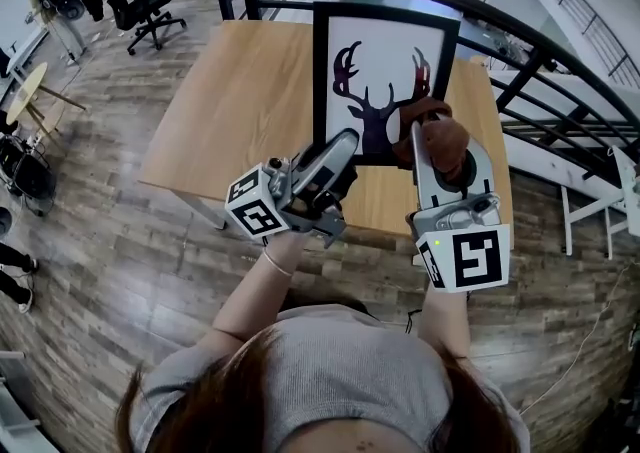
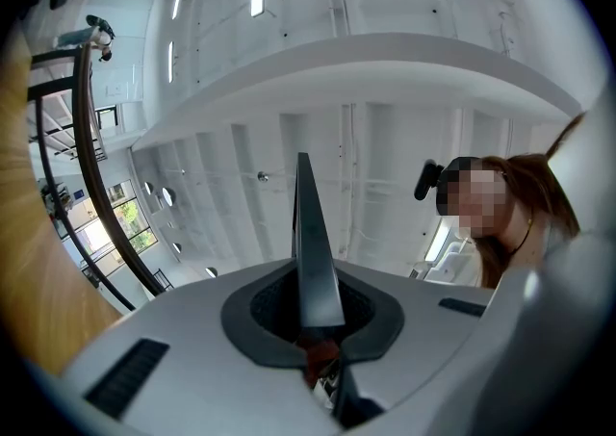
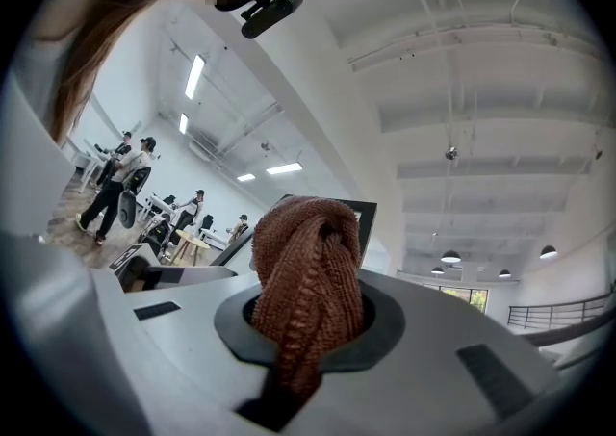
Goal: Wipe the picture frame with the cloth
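Note:
The picture frame (image 1: 385, 61), black-edged with a dark deer silhouette on white, stands tilted on the wooden table (image 1: 240, 101). My left gripper (image 1: 343, 148) is shut on its lower edge. In the left gripper view the frame (image 2: 310, 251) shows edge-on as a thin dark blade between the jaws of that gripper (image 2: 313, 328). My right gripper (image 1: 432, 137) is shut on a bunched brown knitted cloth (image 1: 443, 133), which lies against the frame's lower right part. The cloth (image 3: 310, 270) fills the right gripper's jaws (image 3: 308, 299), and the frame's top corner (image 3: 361, 218) peeks out behind it.
A black curved railing (image 1: 520, 41) runs behind and to the right of the table. An office chair (image 1: 145, 9) and a small round table (image 1: 25, 91) stand on the wooden floor at the left. Several people (image 3: 120, 174) stand far off.

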A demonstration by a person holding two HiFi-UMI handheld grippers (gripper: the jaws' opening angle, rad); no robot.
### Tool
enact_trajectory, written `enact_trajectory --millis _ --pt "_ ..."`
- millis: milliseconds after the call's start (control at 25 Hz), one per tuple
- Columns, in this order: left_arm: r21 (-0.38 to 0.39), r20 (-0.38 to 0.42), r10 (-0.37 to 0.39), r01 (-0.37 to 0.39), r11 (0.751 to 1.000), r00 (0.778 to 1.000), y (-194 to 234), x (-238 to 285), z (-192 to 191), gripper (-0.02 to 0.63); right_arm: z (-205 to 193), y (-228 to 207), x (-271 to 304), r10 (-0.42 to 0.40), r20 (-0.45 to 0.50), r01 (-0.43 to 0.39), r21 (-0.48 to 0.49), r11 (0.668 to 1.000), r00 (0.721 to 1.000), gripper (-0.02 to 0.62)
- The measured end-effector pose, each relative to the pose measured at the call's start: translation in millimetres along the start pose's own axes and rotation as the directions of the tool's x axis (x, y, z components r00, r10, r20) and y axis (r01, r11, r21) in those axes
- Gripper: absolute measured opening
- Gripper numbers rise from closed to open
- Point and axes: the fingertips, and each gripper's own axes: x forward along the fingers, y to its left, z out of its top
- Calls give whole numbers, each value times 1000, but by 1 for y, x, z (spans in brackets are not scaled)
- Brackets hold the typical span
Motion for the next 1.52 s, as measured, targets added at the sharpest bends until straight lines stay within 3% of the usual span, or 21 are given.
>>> enact_trajectory --millis 400,1520 --pt "25 14 37 -37 999 999 -1 0 0 23 -32 19 -18 81 -54 -77 67 995 995 46" --pt "-80 56 96 -91 993 994 21 -11 -10 23 -76 38 -45 104 -166 -85 118 989 981 46"
